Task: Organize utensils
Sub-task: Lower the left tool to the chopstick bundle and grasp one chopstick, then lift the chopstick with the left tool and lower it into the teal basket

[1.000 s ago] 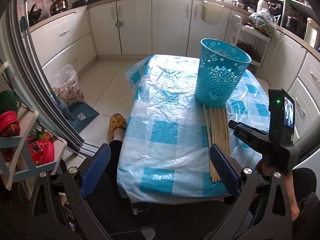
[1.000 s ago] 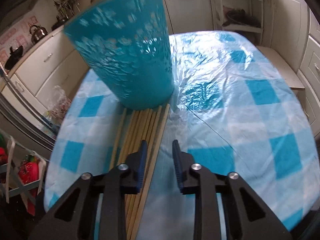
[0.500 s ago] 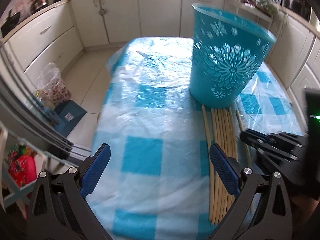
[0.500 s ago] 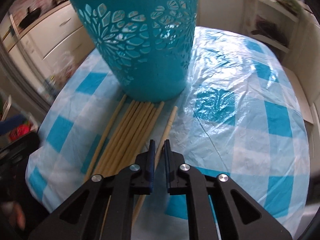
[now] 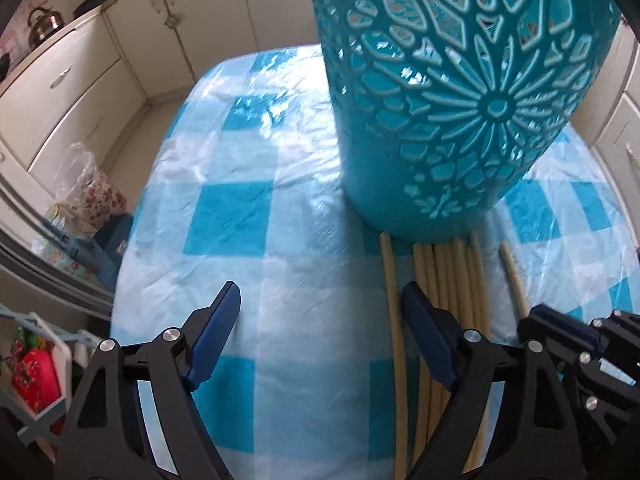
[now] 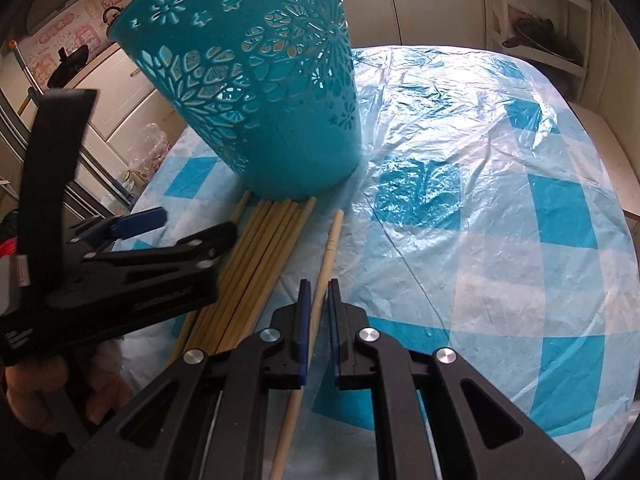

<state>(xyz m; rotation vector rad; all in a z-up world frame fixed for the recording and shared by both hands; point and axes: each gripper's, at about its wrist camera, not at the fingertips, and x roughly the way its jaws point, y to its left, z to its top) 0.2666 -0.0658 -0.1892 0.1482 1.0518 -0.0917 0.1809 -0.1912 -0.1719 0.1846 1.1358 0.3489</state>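
A teal perforated basket [image 5: 452,92] [image 6: 256,92] stands upright on the blue-checked table. Several long wooden sticks [image 5: 448,280] [image 6: 256,264] lie in a bundle in front of its base. One stick [image 6: 326,264] [image 5: 514,276] lies apart to the right of the bundle. My right gripper [image 6: 318,300] is closed around this lone stick, which runs between its blue pads. My left gripper [image 5: 320,312] is open and empty, low over the table left of the bundle, its right finger [image 5: 424,332] over the sticks. It also shows in the right wrist view [image 6: 160,220].
The table carries a crinkled clear plastic sheet over the cloth [image 6: 480,184]. White kitchen cabinets [image 5: 80,92] ring the room. A plastic bag [image 5: 96,200] and a rack with red items [image 5: 32,372] stand on the floor to the left.
My left gripper has moved forward and down toward the basket and the bundle. My right gripper has stayed closed on the lone stick, which now lies further from the bundle.
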